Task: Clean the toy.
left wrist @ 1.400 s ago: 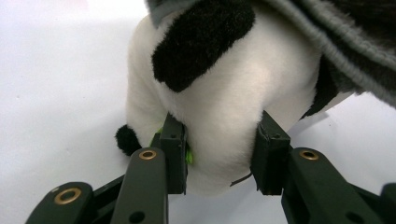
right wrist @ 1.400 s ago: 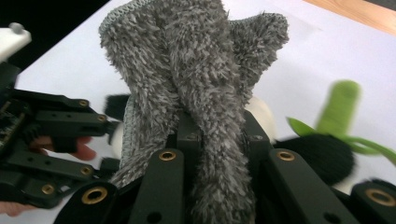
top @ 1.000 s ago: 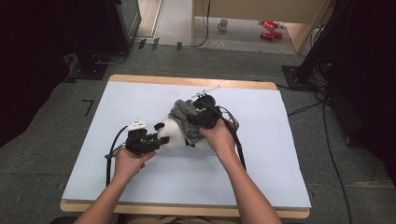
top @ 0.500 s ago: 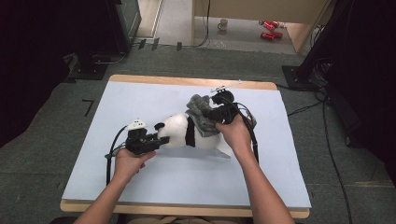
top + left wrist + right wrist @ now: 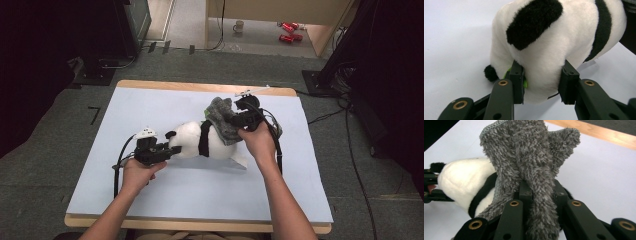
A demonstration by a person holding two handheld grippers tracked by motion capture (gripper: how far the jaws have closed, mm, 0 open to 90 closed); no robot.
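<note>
- Since a second ago, right gripper (image 5: 239,116) has shifted toward the far right of the table, dragging the grey fuzzy cloth (image 5: 221,120) off the toy's head end toward its rear; over the last half second barely any change.
- Left gripper (image 5: 167,151) same spot throughout, grip unchanged.
- Panda plush (image 5: 200,141) lies on its side on the light blue mat (image 5: 150,200), roughly mid-table, long axis left-right in the high view.
- Left gripper clamped on the plush's white head end; in the left gripper view both jaws dent the white fur (image 5: 544,62), black patch (image 5: 534,21) above them, small black ear (image 5: 490,72) just left of the jaws, touching the mat.
- A green bit (image 5: 525,83) shows by the left jaw's pad; cannot tell what it is.
- Right gripper clenched tight on the grey cloth; in the right gripper view the fuzzy fabric (image 5: 529,165) is bunched between the jaws and stands up above them, stitched hem (image 5: 496,123) at top.
- Cloth is draped over the plush's rear end, touching white body and black band (image 5: 480,193); whether it wraps around or just lies on it, cannot tell.
- Left gripper's jaws visible at far left edge of the right gripper view (image 5: 430,186), on the plush.
- White tag-like flap (image 5: 241,161) sticks out near the plush's lower rear, on the mat.
- Wooden table edge (image 5: 165,86) shows beyond the mat's far side.
- Cables trail from both grippers across the mat.
</note>
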